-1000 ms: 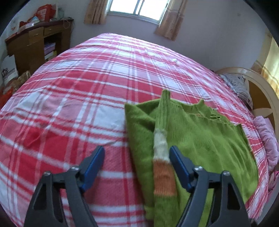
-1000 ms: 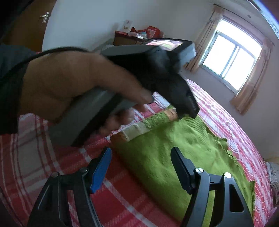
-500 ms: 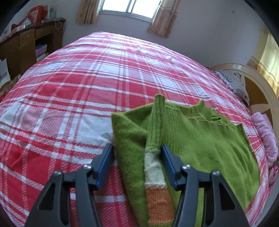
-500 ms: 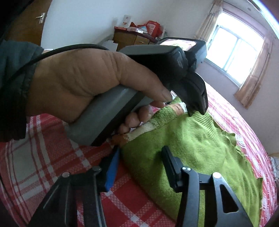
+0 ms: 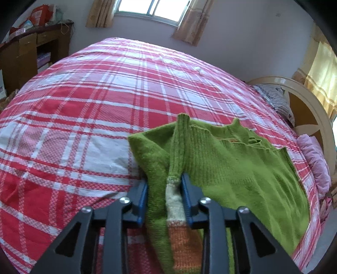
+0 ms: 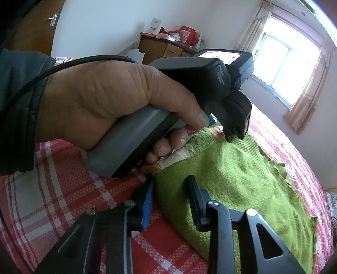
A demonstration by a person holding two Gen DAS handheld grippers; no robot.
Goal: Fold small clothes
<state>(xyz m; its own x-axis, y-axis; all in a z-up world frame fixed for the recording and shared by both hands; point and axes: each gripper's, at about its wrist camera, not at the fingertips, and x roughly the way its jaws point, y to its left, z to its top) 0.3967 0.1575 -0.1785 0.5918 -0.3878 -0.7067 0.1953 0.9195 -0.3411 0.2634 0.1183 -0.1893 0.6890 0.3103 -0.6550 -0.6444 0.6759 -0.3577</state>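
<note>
A small green knit sweater [image 5: 242,168] lies on the red plaid bed [image 5: 94,105], one sleeve folded across its body. The sleeve [image 5: 174,185] has a cream band and an orange cuff. My left gripper [image 5: 164,189] is shut on the sweater's left edge and that sleeve, which bunch between its blue pads. In the right wrist view the sweater [image 6: 242,181] fills the right half. My right gripper [image 6: 170,189] is shut on the sweater's lower corner edge. The hand holding the left gripper [image 6: 236,126] fills the upper left of that view.
A wooden cabinet [image 5: 31,52] with clutter on top stands left of the bed. A curved headboard [image 5: 311,118] and pillows [image 5: 316,160] are at the right. A window with curtains [image 5: 153,10] is on the far wall.
Both grippers have moved in onto the sweater and closed, the left on the folded sleeve and edge, the right on the lower corner. The fabric now bunches between the pads.
</note>
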